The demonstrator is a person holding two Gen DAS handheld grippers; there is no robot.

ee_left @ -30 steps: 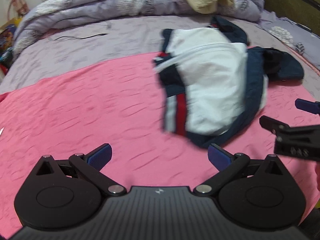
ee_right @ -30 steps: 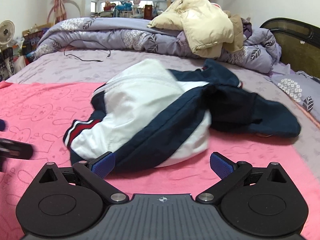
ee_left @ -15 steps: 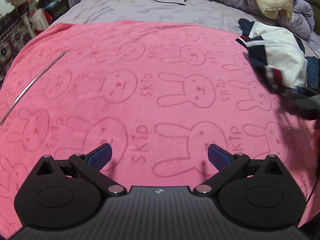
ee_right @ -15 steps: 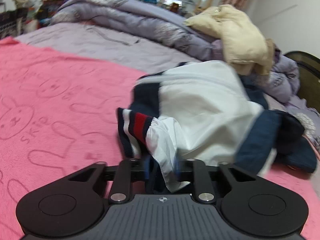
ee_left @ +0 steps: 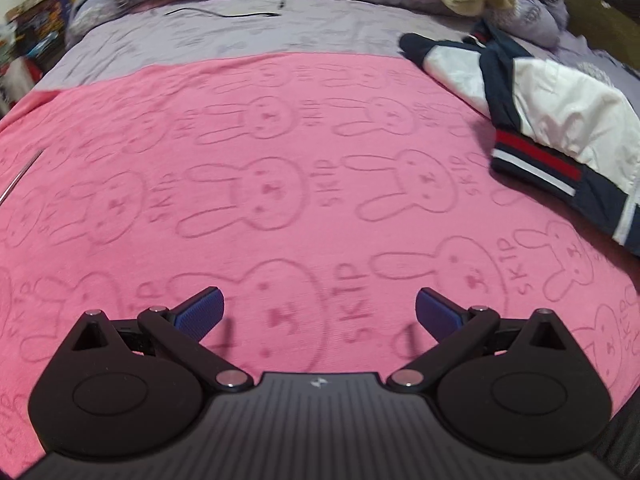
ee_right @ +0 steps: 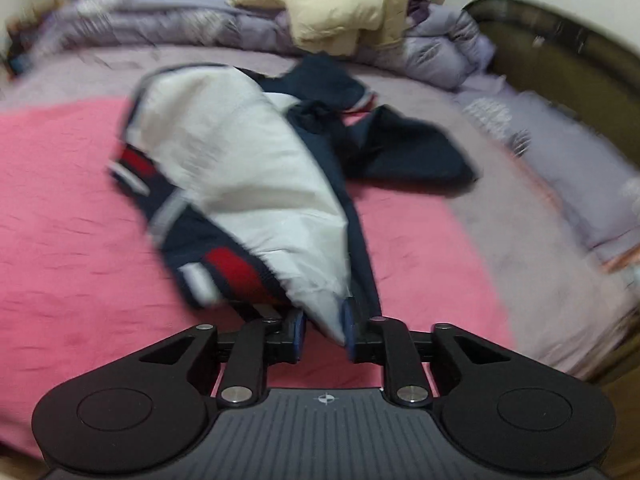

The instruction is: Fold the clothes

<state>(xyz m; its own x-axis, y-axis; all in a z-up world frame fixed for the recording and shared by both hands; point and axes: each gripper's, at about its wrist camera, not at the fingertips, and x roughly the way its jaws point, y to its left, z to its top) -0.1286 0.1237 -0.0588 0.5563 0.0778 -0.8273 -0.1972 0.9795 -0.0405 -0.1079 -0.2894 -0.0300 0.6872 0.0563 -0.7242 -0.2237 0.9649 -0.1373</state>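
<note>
A white and navy jacket [ee_right: 248, 168] with red-striped cuffs lies crumpled on the pink bunny blanket [ee_right: 60, 208]. My right gripper [ee_right: 323, 322] is shut on the jacket's white hem, and the fabric stretches away from the pads in a taut cone. In the left wrist view the same jacket [ee_left: 560, 108] sits at the far right edge. My left gripper [ee_left: 318, 308] hovers open over bare pink blanket [ee_left: 280, 184], well to the left of the jacket, with nothing between its blue pads.
A rolled lilac duvet [ee_right: 168, 20] and a cream padded coat [ee_right: 336, 4] are piled at the head of the bed. A dark headboard [ee_right: 560, 64] rises on the right. A black cable [ee_left: 224, 13] lies on the lilac sheet.
My right gripper shut on the jacket's hem and is pulling it towards the camera. My left gripper swung left off the jacket over bare blanket and stays open.
</note>
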